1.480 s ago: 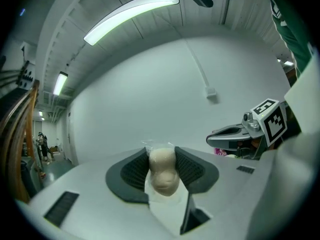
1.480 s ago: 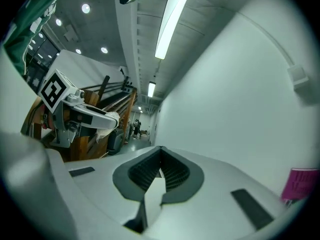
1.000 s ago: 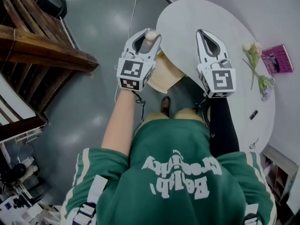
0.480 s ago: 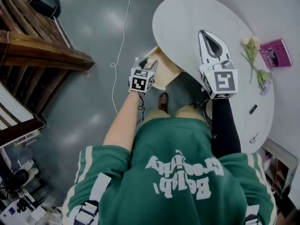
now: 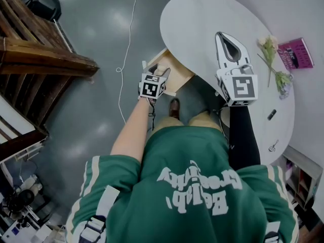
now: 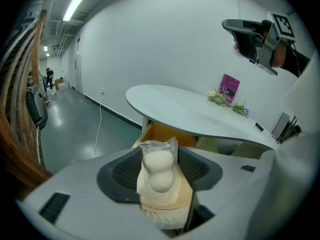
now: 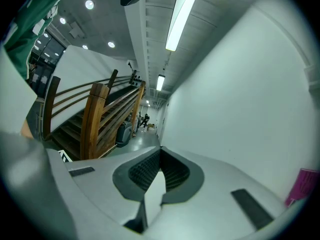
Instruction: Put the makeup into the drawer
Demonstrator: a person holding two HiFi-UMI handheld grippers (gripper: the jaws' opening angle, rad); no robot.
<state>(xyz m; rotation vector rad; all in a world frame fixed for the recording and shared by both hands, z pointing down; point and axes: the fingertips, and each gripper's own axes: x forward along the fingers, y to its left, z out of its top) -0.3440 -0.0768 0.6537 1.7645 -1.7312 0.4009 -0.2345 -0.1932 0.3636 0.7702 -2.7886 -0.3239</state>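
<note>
The makeup, a white gourd-shaped sponge in clear wrap on a beige base (image 6: pixel 159 166), stands between the jaws of my left gripper (image 6: pixel 160 151). Those jaws have just been opening, and dark pad shows on either side of the sponge. In the head view the left gripper (image 5: pixel 156 70) hangs low, at the near edge of the open wooden drawer (image 5: pixel 180 76), which juts out under the white table (image 5: pixel 202 19). The drawer (image 6: pixel 165 134) lies just ahead in the left gripper view. My right gripper (image 5: pixel 221 34) hovers over the table top, shut and empty (image 7: pixel 160 151).
Flowers (image 5: pixel 273 59) and a pink book (image 5: pixel 296 54) lie at the table's far right, with a small dark object (image 5: pixel 272 115) nearer me. A wooden staircase (image 5: pixel 35 59) stands at the left. A white cable (image 5: pixel 126 59) runs along the grey floor. My shoe (image 5: pixel 173 107) is beside the drawer.
My left gripper has dropped from table height to the open drawer with the makeup between its jaws. The right gripper has hardly moved.
</note>
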